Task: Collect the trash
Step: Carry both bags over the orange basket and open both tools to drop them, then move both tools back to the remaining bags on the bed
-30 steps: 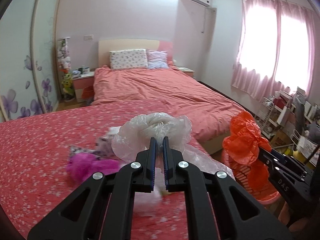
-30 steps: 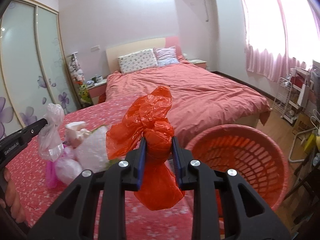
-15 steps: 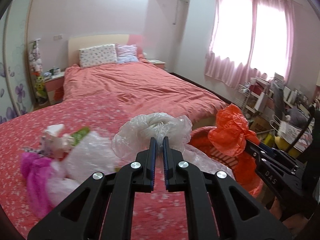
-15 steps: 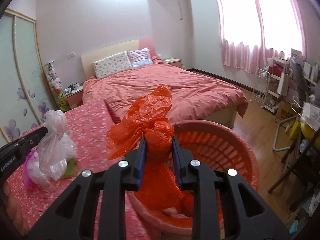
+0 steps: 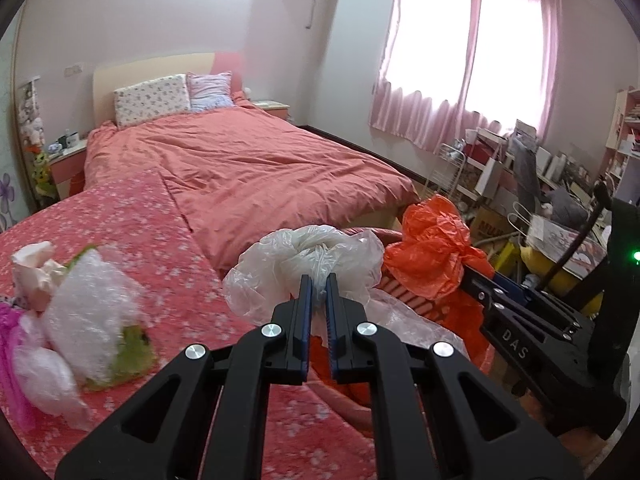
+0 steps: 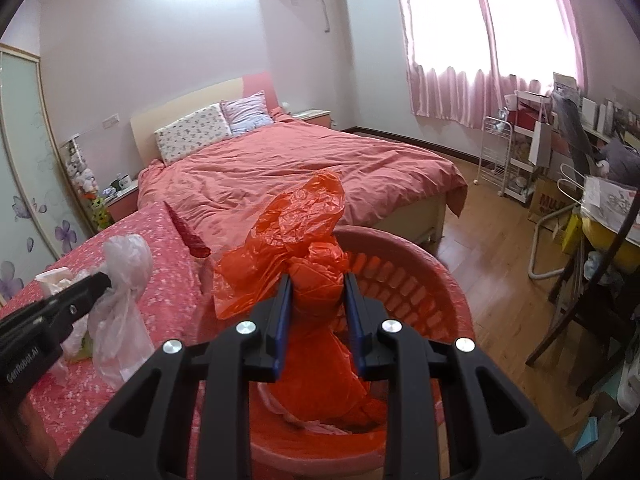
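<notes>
Swung rightward since a second ago: both views now past the flowered bedspread's edge and over the basket, where earlier mostly bedspread lay beneath. Left gripper (image 5: 316, 280), black with blue pads, pressed together on the gathered neck of a crumpled clear plastic bag (image 5: 308, 256), bag bunched above the fingertips and trailing below them. Right gripper (image 6: 318, 280), same build, pinching the twisted middle of a crumpled orange plastic bag (image 6: 292, 236); lower end of that bag hanging inside the round pink-red slotted plastic basket (image 6: 404, 276), upper end flaring above the pads. Both grippers angled downward, side by side, the clear bag just left of the orange one. Lettering "DAS" readable on the right gripper's side in the left view, "GenRobot.AI" on the left gripper's side in the right view. Partial red letters "MU" on a brown cardboard box (image 6: 546, 200) by the far shelves.

Left behind on the red bedspread with small white flowers (image 5: 132, 216): a heap of loose trash (image 5: 84, 316), white bubble wrap, something green, crumpled tissue and magenta plastic. Beyond, a second bed with a plain salmon duvet (image 5: 248, 164) and two patterned pillows, pink curtains (image 5: 472, 56) over a bright window, a wall air conditioner, wooden floor, cluttered racks on the right.
</notes>
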A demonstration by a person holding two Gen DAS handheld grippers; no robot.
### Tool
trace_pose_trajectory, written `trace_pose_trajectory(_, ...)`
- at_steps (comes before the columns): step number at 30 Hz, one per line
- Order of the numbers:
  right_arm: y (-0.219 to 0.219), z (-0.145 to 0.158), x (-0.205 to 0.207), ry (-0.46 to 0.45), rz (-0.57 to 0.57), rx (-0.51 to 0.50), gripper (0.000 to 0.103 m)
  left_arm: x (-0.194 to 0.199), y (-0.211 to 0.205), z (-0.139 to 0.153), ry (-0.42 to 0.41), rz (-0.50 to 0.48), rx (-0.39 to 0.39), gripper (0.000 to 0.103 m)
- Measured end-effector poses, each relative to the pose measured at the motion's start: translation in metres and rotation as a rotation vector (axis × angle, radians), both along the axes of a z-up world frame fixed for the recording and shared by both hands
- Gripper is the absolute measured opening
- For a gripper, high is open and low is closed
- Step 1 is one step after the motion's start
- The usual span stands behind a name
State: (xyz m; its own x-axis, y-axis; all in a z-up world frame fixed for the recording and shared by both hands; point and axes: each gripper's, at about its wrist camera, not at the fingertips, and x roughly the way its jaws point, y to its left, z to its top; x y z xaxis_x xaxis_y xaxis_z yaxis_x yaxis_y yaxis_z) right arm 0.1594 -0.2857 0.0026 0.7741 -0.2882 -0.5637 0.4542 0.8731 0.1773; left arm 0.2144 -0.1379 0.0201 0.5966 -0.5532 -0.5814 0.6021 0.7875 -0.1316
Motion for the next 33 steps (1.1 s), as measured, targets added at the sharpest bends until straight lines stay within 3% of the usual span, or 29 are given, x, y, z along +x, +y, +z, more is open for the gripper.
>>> trace_pose_trajectory(9,-0.022,-0.012,-0.002,0.018,-0.039,0.029,0.033,0.004,-0.027,-0.015,0.054,-0.028,0.032,0.008)
trace_pose_trajectory(11,-0.025,-0.015,-0.003,0.023,-0.047,0.032,0.036,0.006,-0.029,-0.021,0.073,-0.028,0.043,0.013)
trace_pose_trajectory(13,-0.026,-0.016,-0.002,0.028,-0.050,0.033,0.038,0.005,-0.029,-0.025,0.079,-0.020,0.052,0.030)
trace_pose_trajectory(16,-0.026,-0.019,-0.002,0.037,-0.053,0.032,0.040,0.007,-0.026,-0.031,0.082,-0.002,0.074,0.034)
trace_pose_trajectory(21,-0.017,-0.022,0.000,0.053,-0.042,0.018,0.044,0.005,-0.009,-0.033,0.082,0.037,0.091,0.037)
trace_pose_trajectory(25,-0.007,-0.022,0.003,0.056,-0.017,0.004,0.049,0.004,0.010,-0.026,0.037,0.068,0.108,0.042)
trace_pose_trajectory(33,0.043,-0.007,0.020,0.039,0.085,-0.030,0.055,0.007,0.073,-0.008,-0.017,0.199,0.089,0.044)
